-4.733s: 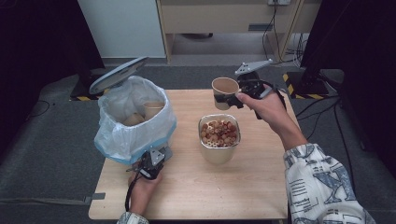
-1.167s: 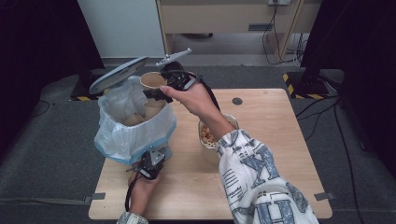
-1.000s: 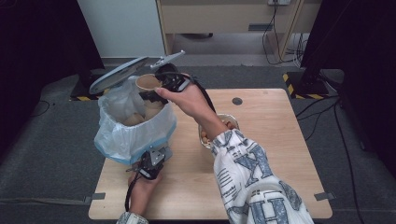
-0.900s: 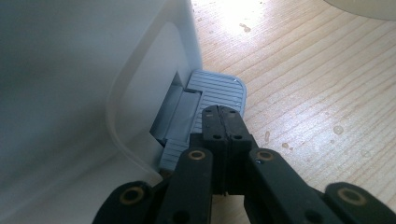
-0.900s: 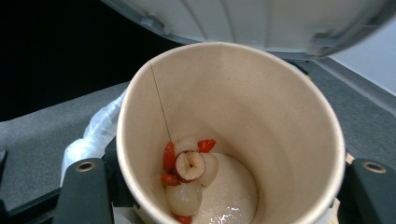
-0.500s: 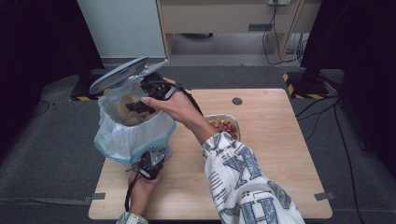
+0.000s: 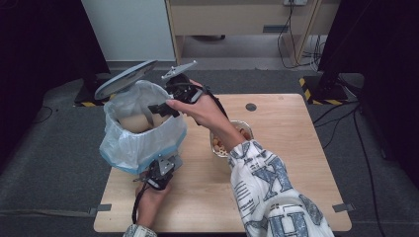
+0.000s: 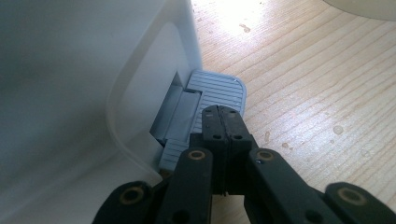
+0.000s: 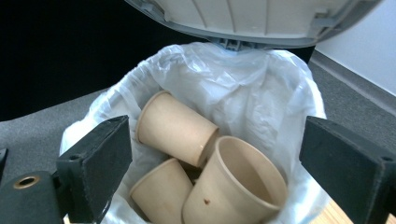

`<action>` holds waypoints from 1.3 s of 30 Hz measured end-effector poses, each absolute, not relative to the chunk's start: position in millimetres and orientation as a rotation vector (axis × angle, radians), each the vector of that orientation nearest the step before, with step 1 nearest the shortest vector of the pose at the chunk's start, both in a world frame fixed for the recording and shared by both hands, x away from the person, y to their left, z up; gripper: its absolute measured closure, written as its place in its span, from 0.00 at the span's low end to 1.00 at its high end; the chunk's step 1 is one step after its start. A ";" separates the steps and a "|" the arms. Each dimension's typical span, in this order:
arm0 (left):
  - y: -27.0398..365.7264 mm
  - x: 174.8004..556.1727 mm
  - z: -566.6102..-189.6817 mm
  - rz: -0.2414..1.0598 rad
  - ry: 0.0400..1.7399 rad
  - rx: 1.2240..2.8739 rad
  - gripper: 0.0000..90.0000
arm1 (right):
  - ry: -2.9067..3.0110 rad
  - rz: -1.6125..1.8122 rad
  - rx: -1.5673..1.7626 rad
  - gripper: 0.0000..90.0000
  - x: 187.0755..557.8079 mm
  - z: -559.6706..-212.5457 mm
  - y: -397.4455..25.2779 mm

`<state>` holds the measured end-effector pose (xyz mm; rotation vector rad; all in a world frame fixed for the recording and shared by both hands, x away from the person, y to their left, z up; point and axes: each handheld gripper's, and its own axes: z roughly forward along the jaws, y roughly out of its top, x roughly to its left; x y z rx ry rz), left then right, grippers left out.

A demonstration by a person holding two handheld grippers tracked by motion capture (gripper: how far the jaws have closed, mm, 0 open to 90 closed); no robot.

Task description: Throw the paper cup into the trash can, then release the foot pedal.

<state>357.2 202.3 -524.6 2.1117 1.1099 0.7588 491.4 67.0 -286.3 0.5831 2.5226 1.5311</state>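
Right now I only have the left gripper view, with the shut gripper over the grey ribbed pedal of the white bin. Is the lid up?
Observer: Yes, the grey round lid is tilted open above the bin.
Operator: Is the right gripper holding anything?
Observer: No. The right gripper is over the bin mouth, jaws wide apart with nothing between them.
Operator: What's inside the bin?
Observer: Three tan paper cups lie in the white plastic liner, one of them mouth up.
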 end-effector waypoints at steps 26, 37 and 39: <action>204.2 353.4 -520.1 0.768 1.147 2.072 0.77 | 2.427 1.488 0.748 0.11 498.9 -300.0 -26.0; 182.5 330.6 -504.6 0.714 1.046 2.056 0.49 | 2.281 1.414 0.958 0.08 497.0 -321.3 -109.2; 181.3 331.5 -506.1 0.692 1.056 2.058 0.45 | 2.235 1.396 0.992 0.08 494.0 -326.8 -123.5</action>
